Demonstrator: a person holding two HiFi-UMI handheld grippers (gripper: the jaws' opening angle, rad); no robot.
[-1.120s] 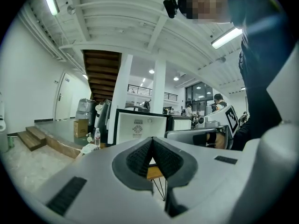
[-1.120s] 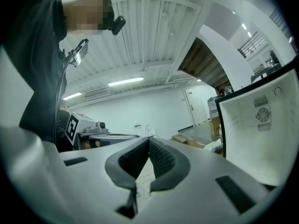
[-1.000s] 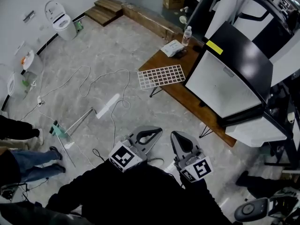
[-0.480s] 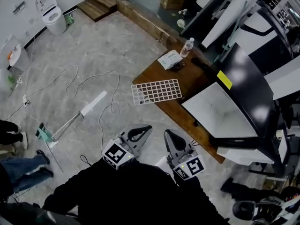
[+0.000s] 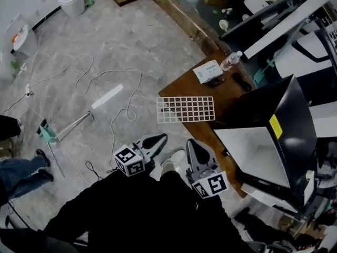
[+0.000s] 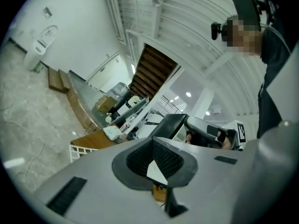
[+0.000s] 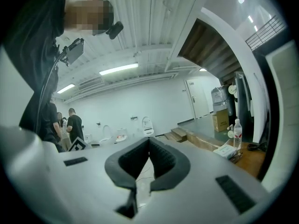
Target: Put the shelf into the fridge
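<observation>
The white wire shelf [image 5: 185, 109] lies flat on the near-left corner of the wooden table [image 5: 224, 94], sticking out past its edge. The black fridge [image 5: 287, 115] stands on the table to the right, with its white face [image 5: 250, 152] towards me. My left gripper [image 5: 158, 137] and right gripper [image 5: 192, 144] are held close to my body, short of the table, both shut and empty. In the left gripper view the shelf [image 6: 80, 149] shows low at the left, beyond the shut left gripper [image 6: 152, 154]. The right gripper [image 7: 149, 154] points past the table's end [image 7: 247, 158].
A water bottle [image 5: 231, 61] and a white packet [image 5: 209, 71] stand at the table's far end. White cables [image 5: 105, 78] and a white bar [image 5: 107, 96] lie on the stone floor. A person's legs [image 5: 21, 167] are at the left. Other people stand in the back [image 7: 72, 122].
The head view has swung, so the table, shelf and fridge now sit lower and further right. Both grippers stay shut and close to my body.
</observation>
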